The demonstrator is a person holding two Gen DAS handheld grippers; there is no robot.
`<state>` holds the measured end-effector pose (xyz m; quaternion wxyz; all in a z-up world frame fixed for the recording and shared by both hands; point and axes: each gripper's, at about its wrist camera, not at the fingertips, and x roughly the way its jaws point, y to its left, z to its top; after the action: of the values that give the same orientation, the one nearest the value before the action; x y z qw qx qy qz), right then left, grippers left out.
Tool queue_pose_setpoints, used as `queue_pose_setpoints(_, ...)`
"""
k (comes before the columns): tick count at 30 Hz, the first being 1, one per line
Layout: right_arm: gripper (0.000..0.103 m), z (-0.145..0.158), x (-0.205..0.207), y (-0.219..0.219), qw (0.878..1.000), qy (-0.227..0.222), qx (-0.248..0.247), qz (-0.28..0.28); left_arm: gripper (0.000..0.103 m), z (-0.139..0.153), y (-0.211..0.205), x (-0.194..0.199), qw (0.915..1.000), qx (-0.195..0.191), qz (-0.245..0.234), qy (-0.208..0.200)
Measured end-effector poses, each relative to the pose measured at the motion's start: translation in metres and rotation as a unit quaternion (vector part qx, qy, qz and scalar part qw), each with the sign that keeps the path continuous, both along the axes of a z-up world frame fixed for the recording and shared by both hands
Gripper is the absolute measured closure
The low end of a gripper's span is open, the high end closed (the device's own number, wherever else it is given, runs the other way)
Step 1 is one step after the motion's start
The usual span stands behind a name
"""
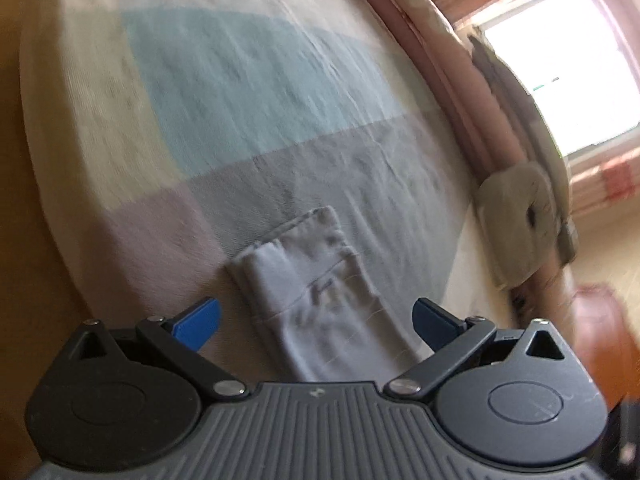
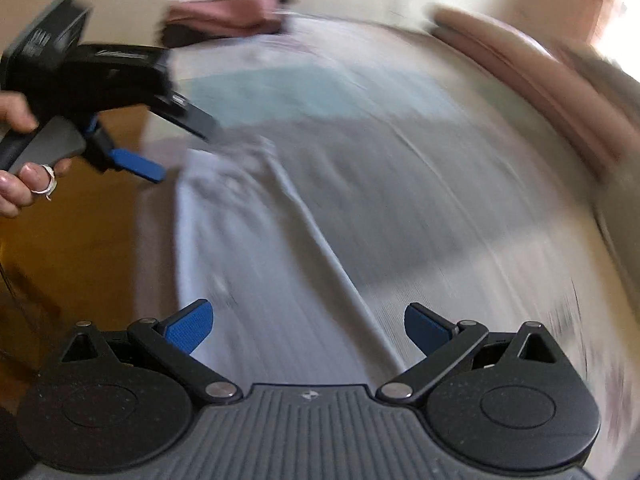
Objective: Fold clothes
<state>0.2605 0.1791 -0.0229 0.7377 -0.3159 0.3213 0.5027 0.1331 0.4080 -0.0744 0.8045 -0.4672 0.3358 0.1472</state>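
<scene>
Your left gripper [image 1: 316,322] and right gripper [image 2: 308,328] both hang with jaws spread wide, holding nothing. The pale grey garment [image 1: 320,300], folded into a long strip, lies on the bed [image 1: 248,92] near its left edge.

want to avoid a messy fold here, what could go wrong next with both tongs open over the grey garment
1. The grey garment lies near the bed edge; a tug might slide it off.
2. Both views are motion-blurred, so the left tongs or right tongs could close on the bedsheet too.
</scene>
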Motion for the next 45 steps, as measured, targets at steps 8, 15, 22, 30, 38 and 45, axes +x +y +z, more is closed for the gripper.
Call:
queue_pose_setpoints(8,0.000,-0.021,-0.029,0.089,0.992,-0.041,-0.037,0.117,0.001,0.010,0.011,-0.011,0.9999,0.008,0.012,-0.003)
queue_pose_setpoints(15,0.000,-0.037,-0.038,0.111,0.984,-0.089,-0.072,0.134,0.001,0.002,0.016,-0.006,0.9996,-0.015,0.016,-0.015)
queue_pose_setpoints(22,0.000,-0.039,-0.043,0.115,0.977,-0.126,-0.094,0.143,0.001,-0.009,0.017,0.001,0.9983,-0.047,0.014,-0.029)
queue_pose_setpoints(30,0.000,-0.039,-0.051,0.111,0.966,-0.197,-0.091,0.144,0.001,-0.018,0.010,0.010,0.9967,-0.075,0.007,-0.030)
queue_pose_setpoints(38,0.000,-0.027,-0.035,0.104,0.975,-0.177,-0.076,0.113,0.001,-0.028,0.006,0.020,0.9917,-0.121,-0.001,-0.043)
queue_pose_setpoints(45,0.000,-0.024,-0.034,0.096,0.978,-0.155,-0.063,0.122,0.001,-0.027,0.008,0.022,0.9886,-0.132,0.015,-0.071)
